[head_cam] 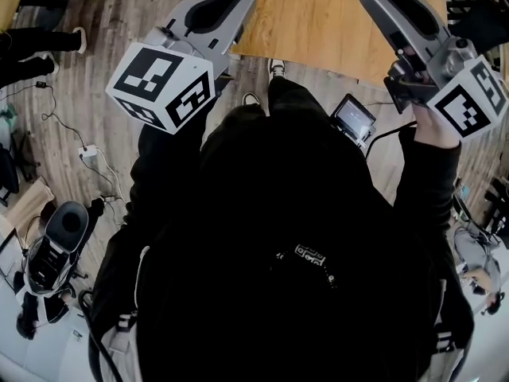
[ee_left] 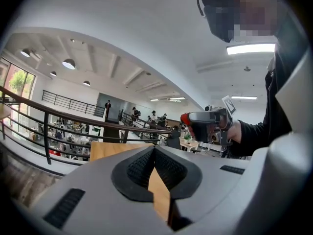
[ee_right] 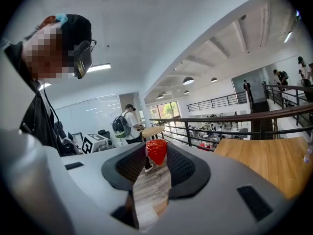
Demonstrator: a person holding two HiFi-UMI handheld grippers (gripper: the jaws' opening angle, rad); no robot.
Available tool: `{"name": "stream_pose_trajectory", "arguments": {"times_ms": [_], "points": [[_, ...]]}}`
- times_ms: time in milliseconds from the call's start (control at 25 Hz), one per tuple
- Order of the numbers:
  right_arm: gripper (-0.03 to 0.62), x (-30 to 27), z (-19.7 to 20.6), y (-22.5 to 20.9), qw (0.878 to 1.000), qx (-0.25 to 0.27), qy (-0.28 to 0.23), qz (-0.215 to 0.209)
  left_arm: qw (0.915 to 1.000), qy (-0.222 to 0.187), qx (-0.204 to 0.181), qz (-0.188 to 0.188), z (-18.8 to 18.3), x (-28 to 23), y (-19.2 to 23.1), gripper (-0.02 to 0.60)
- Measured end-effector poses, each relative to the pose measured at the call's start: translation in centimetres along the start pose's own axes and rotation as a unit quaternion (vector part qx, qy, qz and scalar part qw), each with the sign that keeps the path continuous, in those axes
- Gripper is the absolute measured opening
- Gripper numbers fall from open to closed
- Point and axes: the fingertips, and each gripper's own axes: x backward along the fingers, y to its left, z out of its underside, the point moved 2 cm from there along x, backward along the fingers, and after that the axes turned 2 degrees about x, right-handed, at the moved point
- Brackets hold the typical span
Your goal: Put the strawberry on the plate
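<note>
Your right hand-held gripper (ee_right: 157,147) pinches the strawberry (ee_right: 157,152) between its jaw tips. Your left hand-held gripper (ee_left: 154,152) is closed and empty, its tip by the tabletop (head_cam: 318,14) edge.

Wooden table (head_cam: 318,22) over plank floor (head_cam: 103,22); white plug (head_cam: 87,151) with cable at left; small screen (head_cam: 354,118) near table edge.
</note>
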Motion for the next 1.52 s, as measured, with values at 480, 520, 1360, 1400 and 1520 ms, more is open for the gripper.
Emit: {"name": "stream_pose_trajectory", "arguments": {"times_ms": [480, 520, 1360, 1400, 1520], "points": [[0.141, -1.6, -0.8, -0.1, 0.999, -0.002, -0.016, -0.031, 0.9996, 0.002, -0.014, -0.023, -1.1, 0.7, 0.7, -0.005], [0.141, -1.3, -0.7, -0.1, 0.999, -0.002, -0.018, -0.030, 0.9997, 0.004, -0.013, -0.022, -0.8, 0.6, 0.3, -0.005], [0.143, 3.0, 2.2, -4.1, 0.997, -0.062, -0.034, -0.041, 0.9977, 0.064, -0.021, -0.014, 0.8, -3.7, -4.9, -0.005], [0.141, 3.3, 1.9, -4.8, 0.997, -0.063, -0.031, -0.043, 0.9974, 0.067, -0.020, -0.016, 0.4, -4.2, -5.4, -0.005], [0.141, 3.3, 1.7, -7.7, 0.996, -0.068, -0.022, -0.053, 0.9964, 0.080, -0.017, -0.021, -0.1, -6.5, -6.1, -0.005]]}}
